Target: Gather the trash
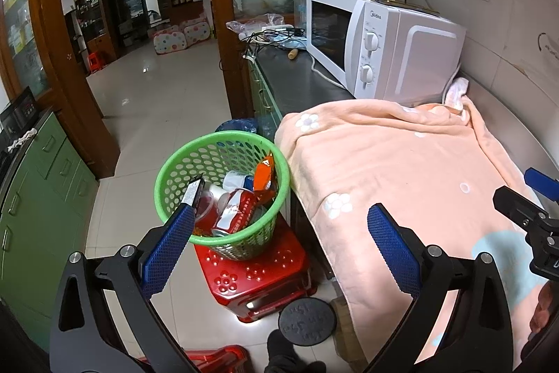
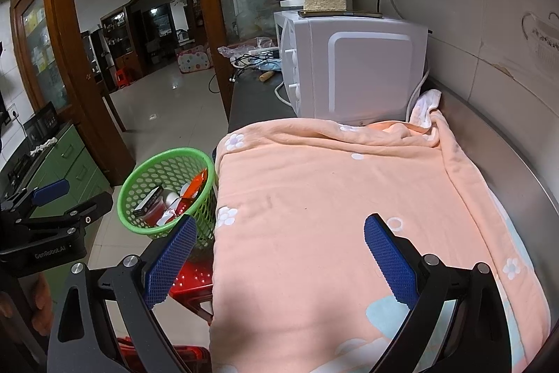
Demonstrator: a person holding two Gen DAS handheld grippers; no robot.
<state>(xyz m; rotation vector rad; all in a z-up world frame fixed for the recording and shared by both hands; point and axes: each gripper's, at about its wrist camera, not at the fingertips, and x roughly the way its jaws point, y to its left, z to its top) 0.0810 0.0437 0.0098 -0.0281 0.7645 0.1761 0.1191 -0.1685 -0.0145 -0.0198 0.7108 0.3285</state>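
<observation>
Left gripper: I read its jaws as spread wide, nothing between them, hanging over the gap between basket and tabletop. Right gripper: jaws likewise wide apart and empty, above the peach flowered blanket that covers the tabletop.

Green perforated basket stands on a red plastic stool on the floor, just beside the blanket's hanging edge. Inside it I see the trash: a crushed red can, an orange wrapper, a small dark box leaning on the rim, and a red cup.

White microwave sits beyond the blanket, against the wall. No loose trash visible on the blanket.
</observation>
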